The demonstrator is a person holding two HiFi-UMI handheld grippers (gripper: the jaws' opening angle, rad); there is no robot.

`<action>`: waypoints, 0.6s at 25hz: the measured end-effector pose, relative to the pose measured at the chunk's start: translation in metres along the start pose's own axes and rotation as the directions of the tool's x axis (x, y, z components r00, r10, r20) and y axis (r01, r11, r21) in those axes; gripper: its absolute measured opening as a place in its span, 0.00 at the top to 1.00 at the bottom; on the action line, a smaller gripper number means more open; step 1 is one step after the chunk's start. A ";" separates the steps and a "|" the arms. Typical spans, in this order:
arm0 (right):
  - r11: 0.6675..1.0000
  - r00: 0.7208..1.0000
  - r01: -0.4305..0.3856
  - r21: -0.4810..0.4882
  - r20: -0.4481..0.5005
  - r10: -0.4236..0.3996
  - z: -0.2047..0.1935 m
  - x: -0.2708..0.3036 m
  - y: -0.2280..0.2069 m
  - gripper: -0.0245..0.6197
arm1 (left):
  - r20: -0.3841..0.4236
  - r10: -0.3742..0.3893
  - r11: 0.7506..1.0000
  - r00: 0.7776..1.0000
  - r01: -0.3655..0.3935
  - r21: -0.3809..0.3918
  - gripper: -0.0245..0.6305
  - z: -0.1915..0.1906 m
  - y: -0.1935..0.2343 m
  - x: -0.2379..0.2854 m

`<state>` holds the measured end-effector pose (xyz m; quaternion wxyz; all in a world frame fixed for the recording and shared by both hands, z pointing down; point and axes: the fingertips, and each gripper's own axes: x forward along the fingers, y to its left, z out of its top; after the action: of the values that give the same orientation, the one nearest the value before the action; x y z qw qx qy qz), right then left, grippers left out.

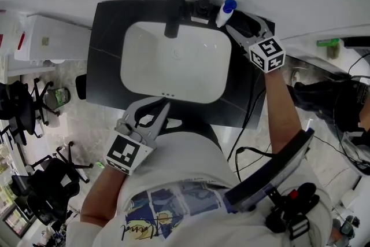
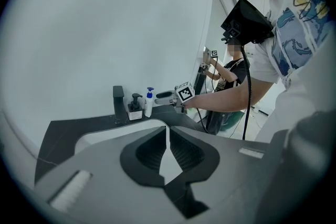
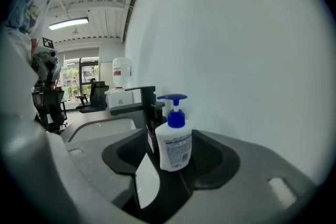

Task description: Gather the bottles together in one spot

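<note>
- Right gripper (image 3: 174, 159): jaws wide, astride white plastic pump bottle with blue pump head (image 3: 174, 143), pads not pressing.
- Bottle upright, just right of black faucet (image 3: 140, 105), beside black pump dispenser (image 2: 135, 108).
- Risk: careless withdrawal clips bottle, topples it toward white basin (image 1: 173, 63).
- Left gripper (image 2: 168, 136): closed, empty, well clear of faucet.

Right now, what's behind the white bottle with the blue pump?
In the right gripper view, a black pump bottle stands just behind the white bottle, then the black tap. The white bottle covers most of its body.
</note>
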<state>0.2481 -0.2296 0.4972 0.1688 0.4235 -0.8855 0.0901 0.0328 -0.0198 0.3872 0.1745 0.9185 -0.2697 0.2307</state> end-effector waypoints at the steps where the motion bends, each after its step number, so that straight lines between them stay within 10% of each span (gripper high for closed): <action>1: 1.000 1.000 0.009 0.009 -0.007 -0.009 -0.005 -0.004 0.001 0.57 | 0.002 0.001 1.000 1.000 -0.001 0.000 0.93 0.000 -0.001 0.000; 15: 0.994 0.985 0.110 0.025 -0.136 -0.106 -0.053 -0.051 0.057 0.61 | 0.026 -0.018 1.000 1.000 0.017 0.025 0.93 -0.002 -0.010 -0.006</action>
<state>0.2451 -0.1417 0.5264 0.2258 0.4664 -0.8463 0.1234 0.0334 -0.0084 0.3836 0.1615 0.9259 -0.2610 0.2204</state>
